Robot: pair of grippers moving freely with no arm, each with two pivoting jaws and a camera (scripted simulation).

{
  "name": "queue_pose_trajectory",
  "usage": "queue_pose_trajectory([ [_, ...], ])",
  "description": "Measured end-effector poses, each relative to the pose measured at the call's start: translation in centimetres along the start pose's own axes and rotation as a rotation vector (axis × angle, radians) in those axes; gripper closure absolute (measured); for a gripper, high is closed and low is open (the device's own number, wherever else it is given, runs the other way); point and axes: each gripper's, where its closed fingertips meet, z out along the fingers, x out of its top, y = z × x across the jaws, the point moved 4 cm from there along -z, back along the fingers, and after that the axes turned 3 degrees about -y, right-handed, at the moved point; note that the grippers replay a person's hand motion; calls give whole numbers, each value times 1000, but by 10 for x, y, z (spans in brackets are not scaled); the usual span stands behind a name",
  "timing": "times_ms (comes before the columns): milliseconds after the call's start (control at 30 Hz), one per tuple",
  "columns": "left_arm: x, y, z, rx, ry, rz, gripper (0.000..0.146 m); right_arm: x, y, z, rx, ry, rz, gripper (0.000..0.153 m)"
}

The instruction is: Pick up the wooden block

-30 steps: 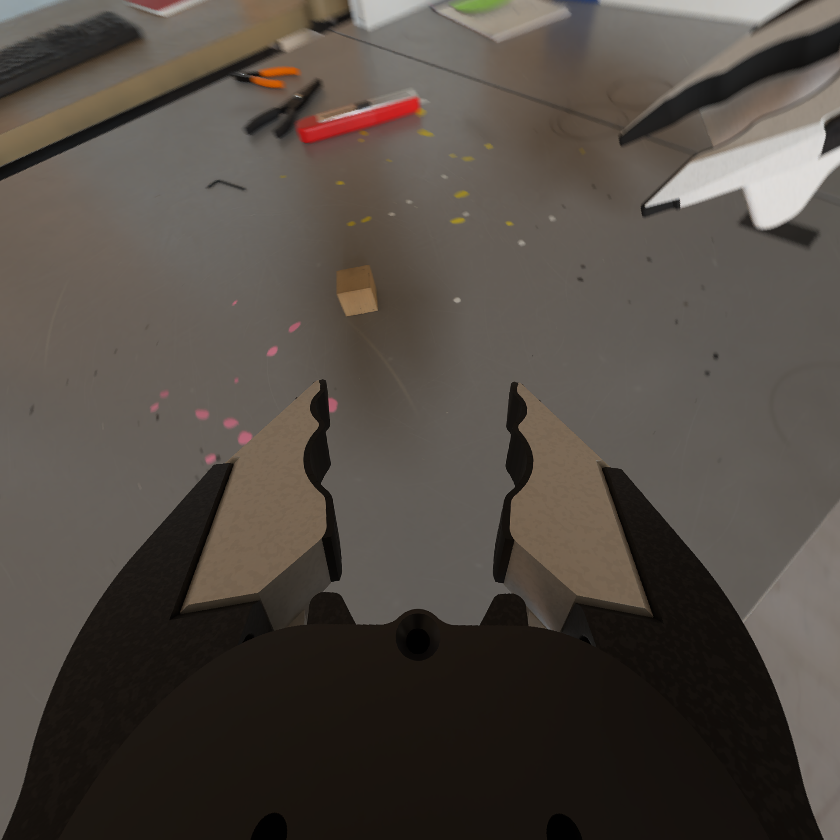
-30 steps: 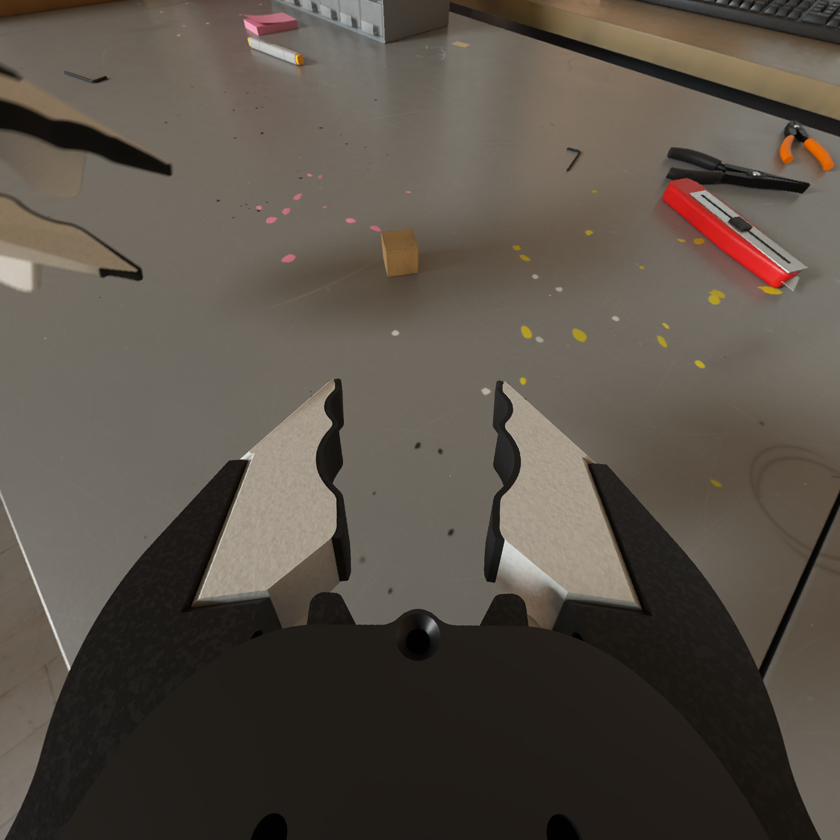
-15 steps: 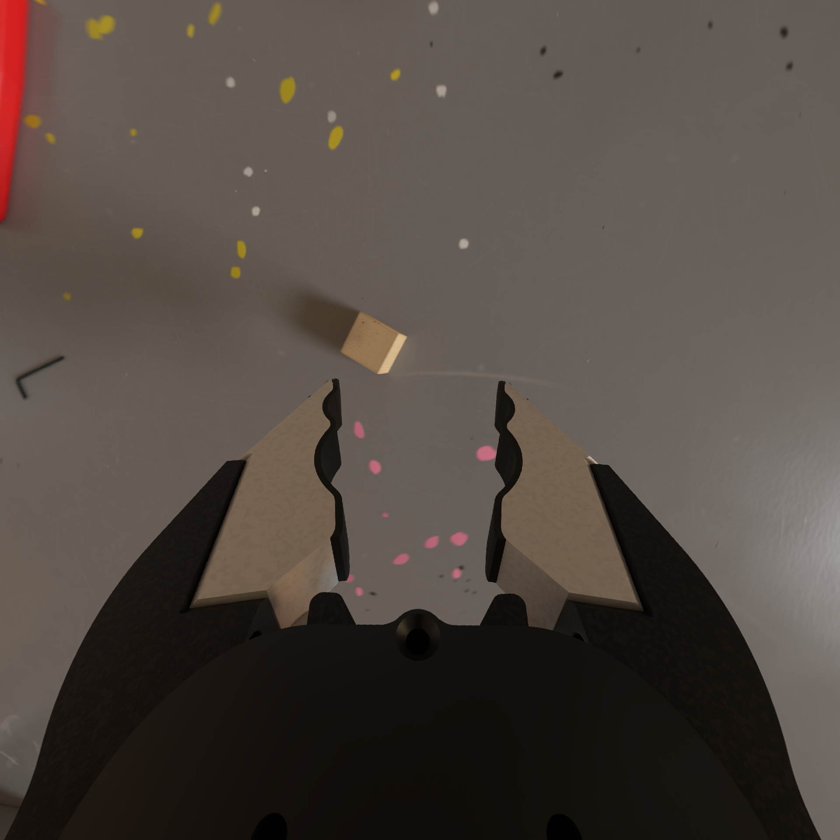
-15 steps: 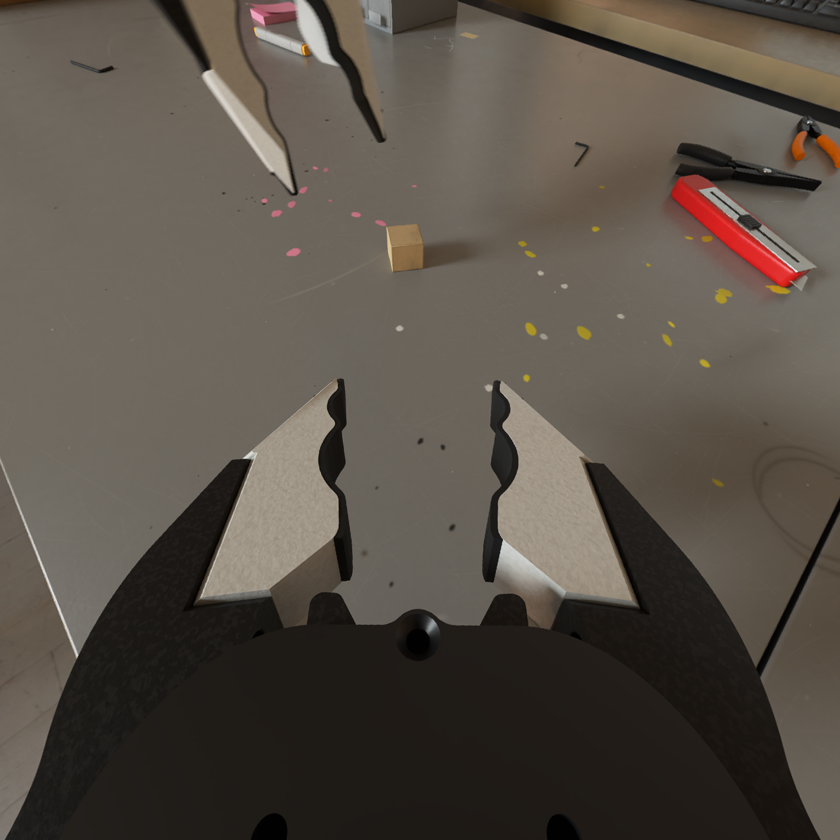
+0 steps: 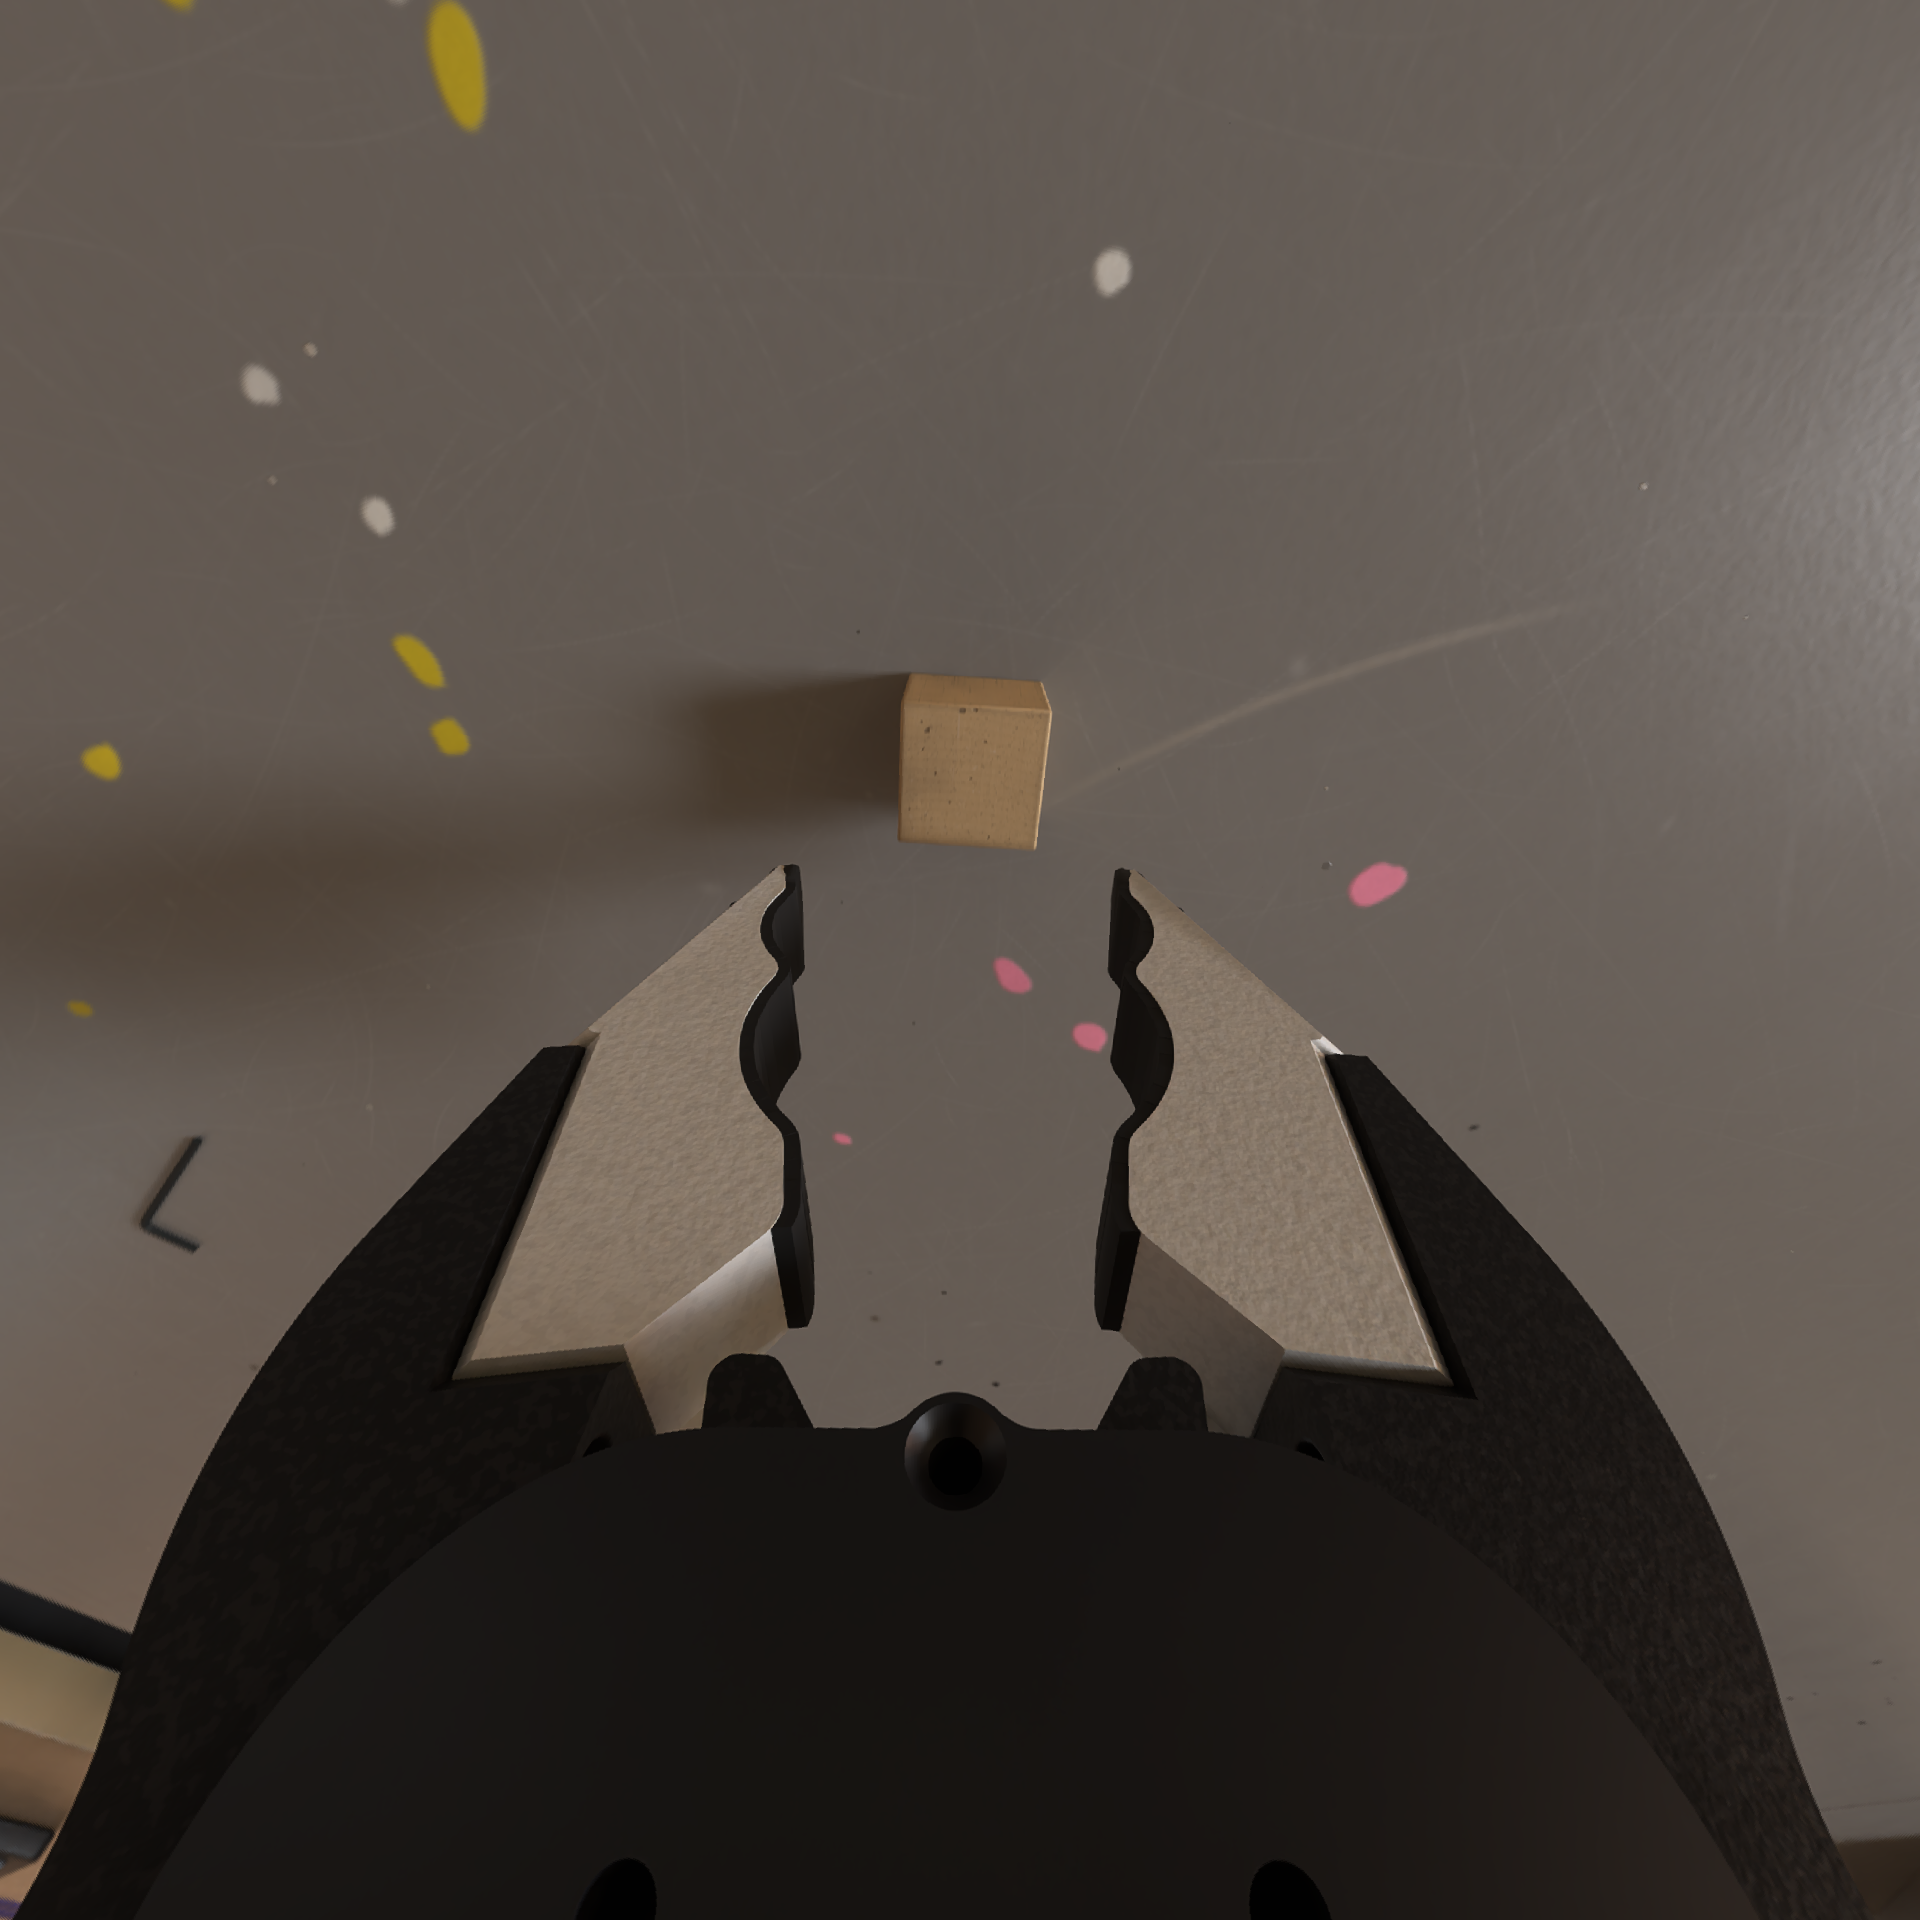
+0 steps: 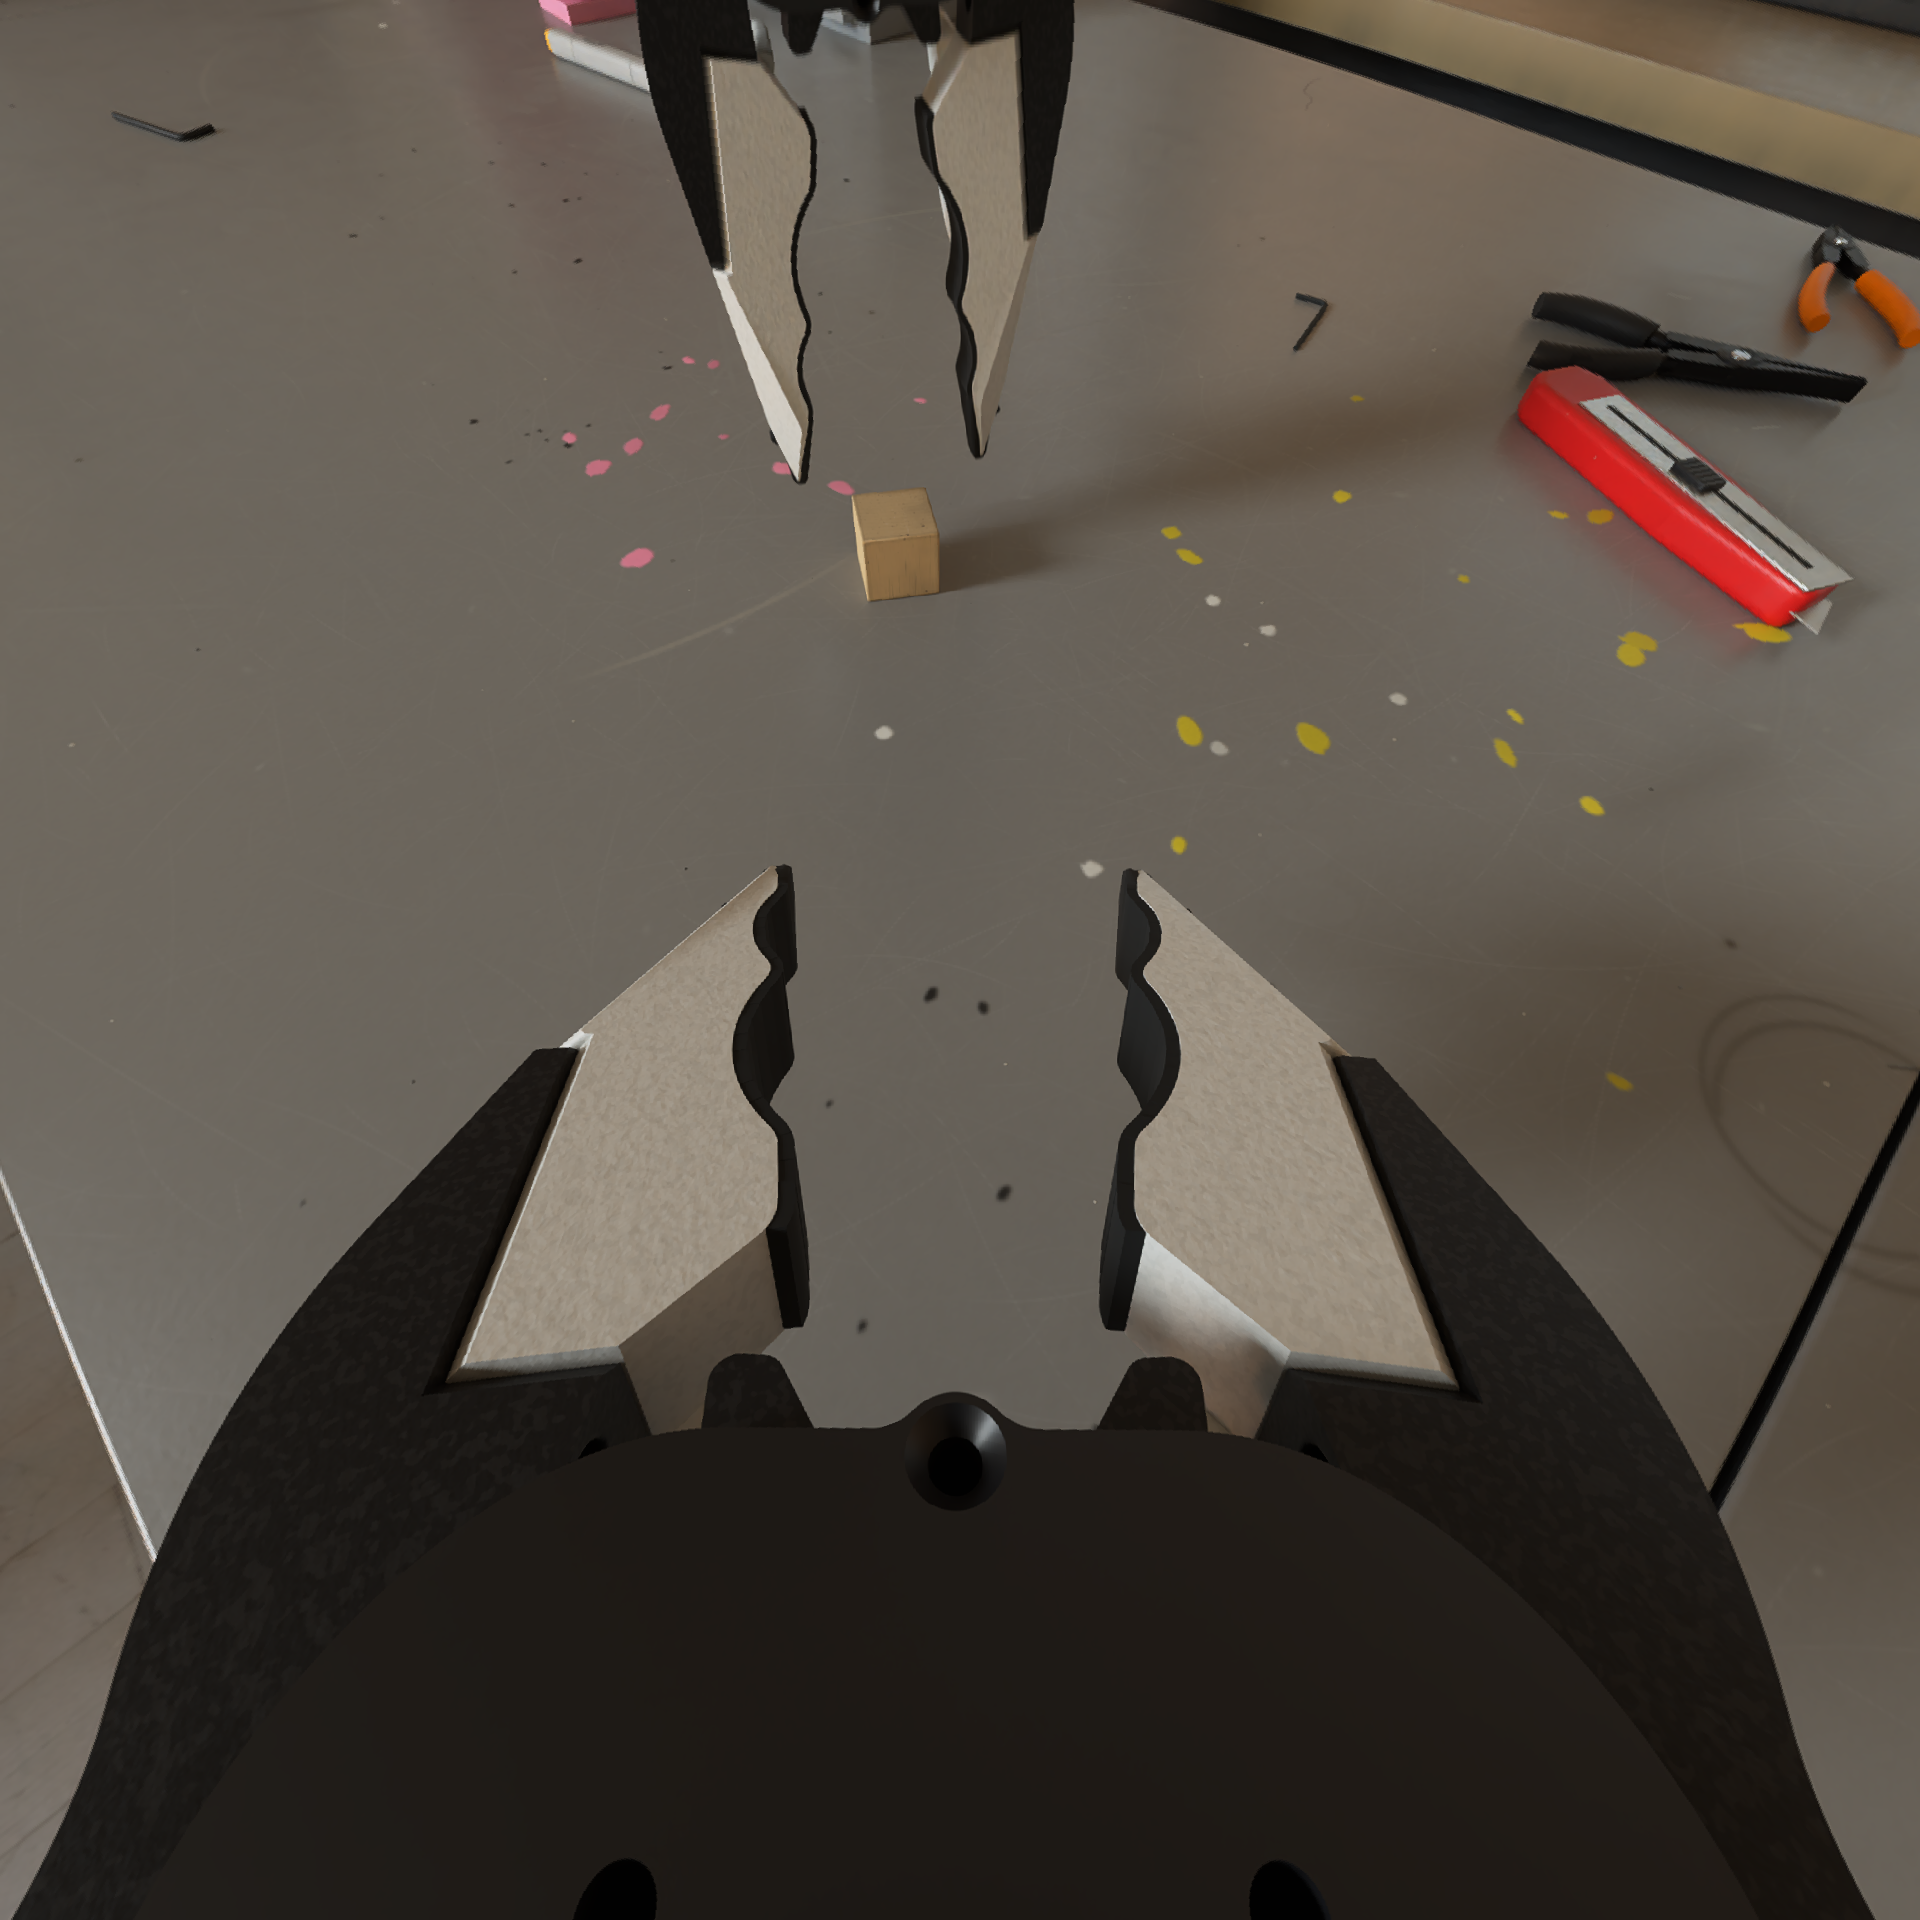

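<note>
Wooden block [image 5: 972, 761] on table, just beyond left gripper's [image 5: 956, 883] spread jaws

The pink sticky-note pad [image 6: 584, 8] and the orange pliers [image 6: 1865, 291] are cut off by the picture's edge. The white marker [image 6: 597, 57] is partly hidden behind the left gripper [image 6: 888, 468].

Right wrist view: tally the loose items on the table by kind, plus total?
Wooden block: 1
Red utility knife: 1
Pliers, black and orange-handled: 2
Hex keys: 2
Pink pad: 1
Marker: 1
Total: 8
</note>
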Motion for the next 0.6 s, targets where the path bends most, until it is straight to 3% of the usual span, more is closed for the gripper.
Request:
queue_pose_trajectory([
  [133, 3, -1, 8, -17, 31, 8, 88, -1, 3, 1, 3, -1, 9, 91],
  [433, 9, 2, 18, -4, 118, 52, 118, -5, 4, 3, 17, -11, 24, 92],
  [600, 9, 2, 18, -21, 141, 41, 118, -4, 4, 2, 14, -9, 24, 93],
])
